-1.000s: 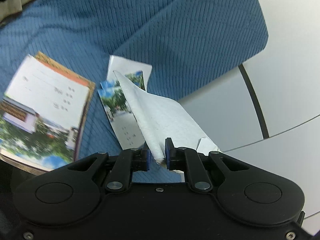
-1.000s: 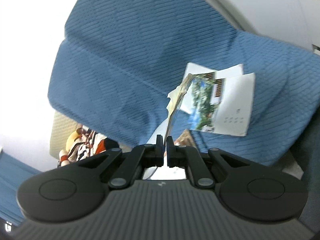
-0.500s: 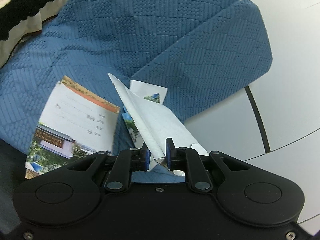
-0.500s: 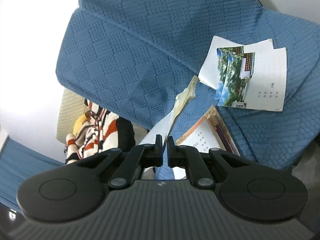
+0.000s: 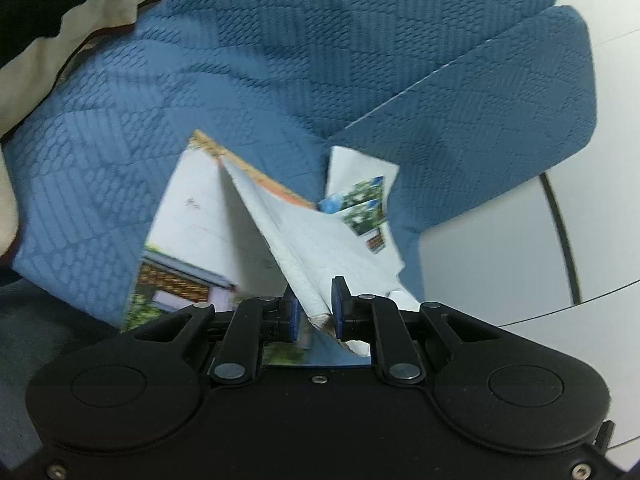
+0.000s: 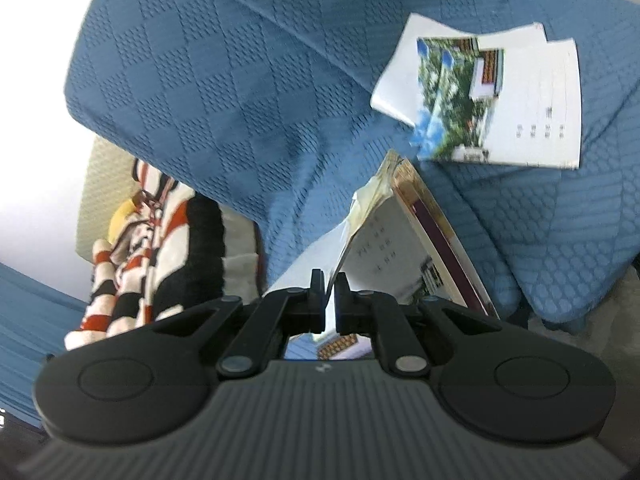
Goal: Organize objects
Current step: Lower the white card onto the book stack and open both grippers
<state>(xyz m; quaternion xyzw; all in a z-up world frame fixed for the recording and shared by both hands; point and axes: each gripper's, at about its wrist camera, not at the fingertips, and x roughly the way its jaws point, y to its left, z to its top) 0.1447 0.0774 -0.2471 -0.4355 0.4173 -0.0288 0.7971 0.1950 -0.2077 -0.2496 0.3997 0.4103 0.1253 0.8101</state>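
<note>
Over blue quilted bedding [image 5: 304, 60], both tongs [image 5: 313, 308] [image 6: 325, 298] clamp one booklet [image 5: 288, 232].

The printed lines on the white photo-fronted booklet [image 5: 188, 216] are motion-blurred — unreadable — and its lower edge hides behind the left gripper [image 5: 313, 310]. The small characters on the stacked white leaflets [image 6: 532, 112] are too blurred to read; the striped red, white and black soft toy [image 6: 136, 248] is part-hidden behind the blue quilted cover [image 6: 224, 80].

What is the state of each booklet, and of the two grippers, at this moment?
left gripper: shut on a booklet's thick edge.
right gripper: shut on a thin cover.
held booklet: lifted, hanging open.
booklet pile: lying flat on the blue cover, fanned.
</note>
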